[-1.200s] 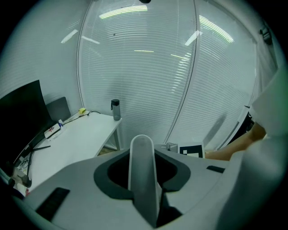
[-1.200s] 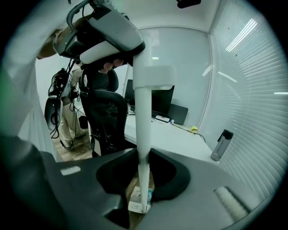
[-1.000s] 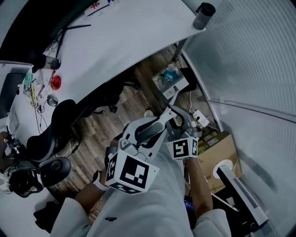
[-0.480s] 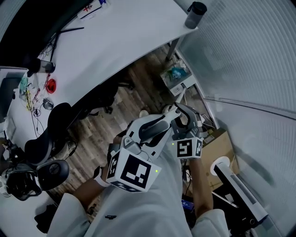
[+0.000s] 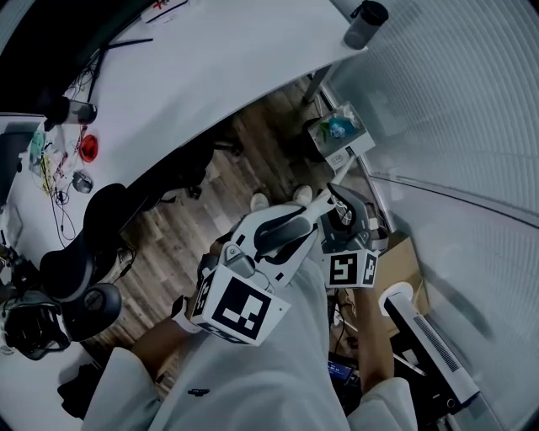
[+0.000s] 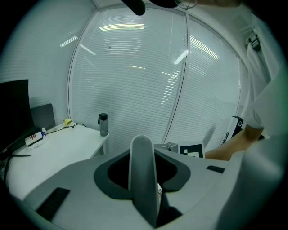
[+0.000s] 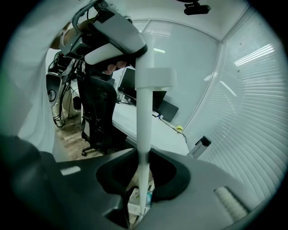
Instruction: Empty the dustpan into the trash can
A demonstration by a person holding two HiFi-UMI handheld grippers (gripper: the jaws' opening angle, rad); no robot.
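My left gripper (image 5: 296, 226) is shut on a grey, round-ended handle (image 6: 143, 170) that stands upright between its jaws. My right gripper (image 5: 341, 212), just to its right, is shut on a thin white pole (image 7: 144, 134) with a clip (image 7: 155, 77) higher up. That pole rises toward the left gripper and a hand. The dustpan's pan itself is hidden below the grippers and the person's body. A white bin (image 5: 338, 135) with teal rubbish in it stands on the wood floor ahead, and the same bin (image 7: 135, 203) shows through the right jaws.
A long white desk (image 5: 210, 76) with a dark bottle (image 5: 367, 25) at its corner runs across the top. A black office chair (image 5: 105, 223) is at the left. A cardboard box (image 5: 402, 268) and a white tower appliance (image 5: 431, 338) sit at the right, under the blinds (image 5: 455, 109).
Both grippers have swung a little to the right and turned, with their grips unchanged. The white bin now shows further right and higher in the head view.
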